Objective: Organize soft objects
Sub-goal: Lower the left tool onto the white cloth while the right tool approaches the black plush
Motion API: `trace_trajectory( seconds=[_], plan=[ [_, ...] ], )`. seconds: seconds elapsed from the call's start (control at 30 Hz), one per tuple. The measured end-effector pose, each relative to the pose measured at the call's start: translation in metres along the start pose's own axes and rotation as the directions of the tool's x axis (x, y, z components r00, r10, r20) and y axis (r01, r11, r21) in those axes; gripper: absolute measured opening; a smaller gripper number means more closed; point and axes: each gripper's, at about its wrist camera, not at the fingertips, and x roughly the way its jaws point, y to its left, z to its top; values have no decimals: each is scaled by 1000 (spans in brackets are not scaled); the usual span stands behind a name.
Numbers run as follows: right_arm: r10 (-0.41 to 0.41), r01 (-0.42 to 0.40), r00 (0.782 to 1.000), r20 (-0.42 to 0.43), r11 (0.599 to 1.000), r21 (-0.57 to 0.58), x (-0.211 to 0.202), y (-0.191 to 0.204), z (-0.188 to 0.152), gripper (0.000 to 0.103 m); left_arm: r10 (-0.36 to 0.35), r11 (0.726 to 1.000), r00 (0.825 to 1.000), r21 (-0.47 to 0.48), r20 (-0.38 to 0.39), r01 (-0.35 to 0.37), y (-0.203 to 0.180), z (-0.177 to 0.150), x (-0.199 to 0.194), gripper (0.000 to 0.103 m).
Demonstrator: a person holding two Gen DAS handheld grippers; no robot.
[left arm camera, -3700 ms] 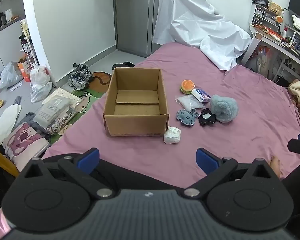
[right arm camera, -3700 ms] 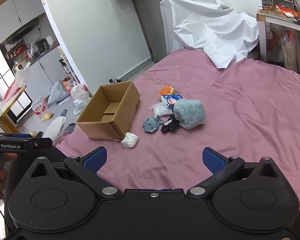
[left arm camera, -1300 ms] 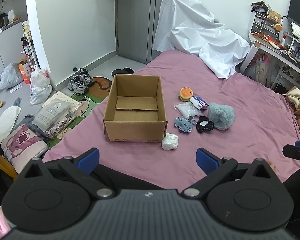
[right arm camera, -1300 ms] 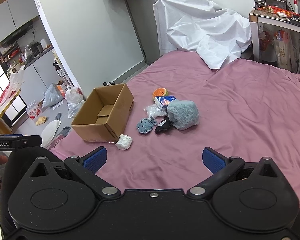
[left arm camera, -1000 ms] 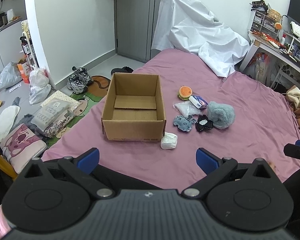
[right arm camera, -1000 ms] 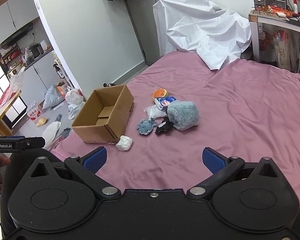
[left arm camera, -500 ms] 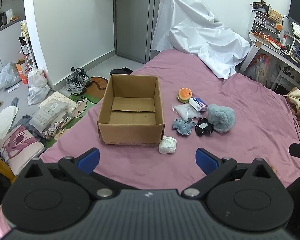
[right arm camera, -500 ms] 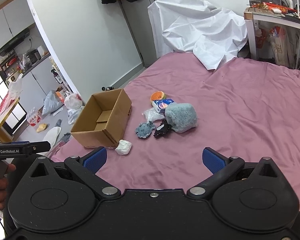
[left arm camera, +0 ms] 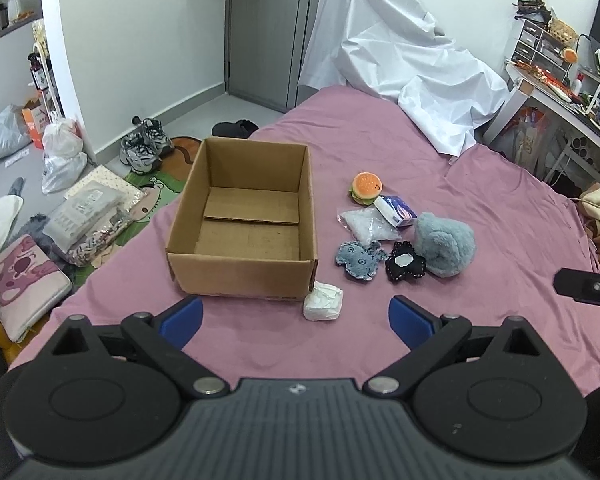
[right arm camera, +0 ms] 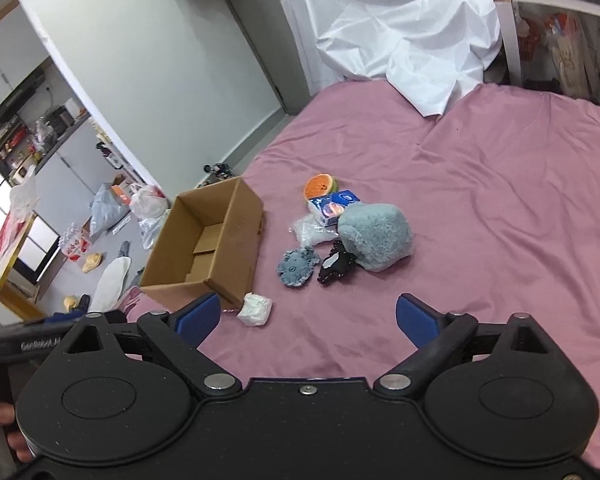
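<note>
The soft objects lie in a loose cluster on the pink bedsheet [left arm camera: 500, 208], just to the right of an open cardboard box [left arm camera: 244, 220]. Largest is a rounded grey-blue plush [left arm camera: 446, 246] with a shaggy pile, lying on its side. Touching its near-left edge is a small black fabric piece [left arm camera: 404, 266] with a frilly outline and a pale patch in the middle. Left of that sits a flat grey-blue felt toy [left arm camera: 358, 258] with a scalloped rim. Behind these lie a crinkled clear plastic bag [left arm camera: 368, 224] and a blue-and-white tissue packet [left arm camera: 396, 210], its long axis running diagonally from the burger toward the plush. At the far end is a small burger-shaped toy [left arm camera: 366, 188], orange on top with a green edge. Apart from the cluster, a crumpled white wad [left arm camera: 323, 301] lies against the box's near right corner.

The box is rectangular, its long axis running away from the left wrist camera, with plain corrugated walls and its bottom flaps visible inside.

The left gripper [left arm camera: 296, 320] hovers over bare sheet in front of the box, its blue-padded jaws spread wide with nothing between them. The right gripper [right arm camera: 308, 320] hangs above the sheet short of the cluster; its jaws stand wide and have just been closing slightly, with nothing between them.

A rumpled white sheet [left arm camera: 400, 64] drapes over something at the bed's far end.
</note>
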Motion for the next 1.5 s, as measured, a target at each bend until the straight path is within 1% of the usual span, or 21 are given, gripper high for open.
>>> trace_trajectory(
  seconds=[0.1,0.23,0.37,0.5,0.57,0.67,0.77,0.83,1.03,1.13,1.2,1.33,1.43,1.5],
  plan=[
    [8,-7,1000,-25,999,32,14,-5,7,89,-6,1000,1000,-2,-15,5,-3,5,10,99],
    [10,-6,999,-52,998,63,30,-10,12,89,-5,1000,999,-12,-42,5,-7,12,26,99],
    [23,-17,997,-71,997,78,42,-11,18,89,-1,1000,997,-18,-78,0,-13,15,45,94],
    [36,-29,996,-82,995,95,54,-13,23,89,-5,1000,994,-26,-108,2,-17,16,62,93],
    [40,-29,995,-95,993,111,62,-15,26,84,-2,999,993,-35,-118,-2,-19,16,70,92],
    [63,-45,991,-115,988,149,76,-20,29,81,4,998,991,-55,-133,-11,-22,14,84,89],
    [84,-52,987,-136,974,219,94,-28,32,72,14,997,985,-72,-170,-26,-25,11,102,87],
    [88,-47,986,-144,961,273,105,-33,35,70,12,996,981,-81,-193,-28,-27,9,111,86],
    [102,-19,978,-181,912,410,138,-51,32,69,30,995,975,-90,-221,-51,-37,2,139,82],
    [154,-40,968,-196,873,487,152,-62,26,69,46,994,969,-88,-242,-69,-41,0,153,81],
    [150,-32,968,-200,868,496,159,-64,23,69,50,993,966,-91,-255,-76,-43,-2,162,81],
    [150,-35,970,-193,867,497,172,-62,22,58,65,991,962,-96,-267,-94,-44,-4,176,81],
    [144,-31,971,-192,869,494,179,-61,21,55,83,990,959,-89,-272,-111,-46,-4,185,81],
    [134,-21,973,-186,860,510,184,-63,21,53,96,988,956,-92,-276,-126,-47,-4,191,81]
  ],
)
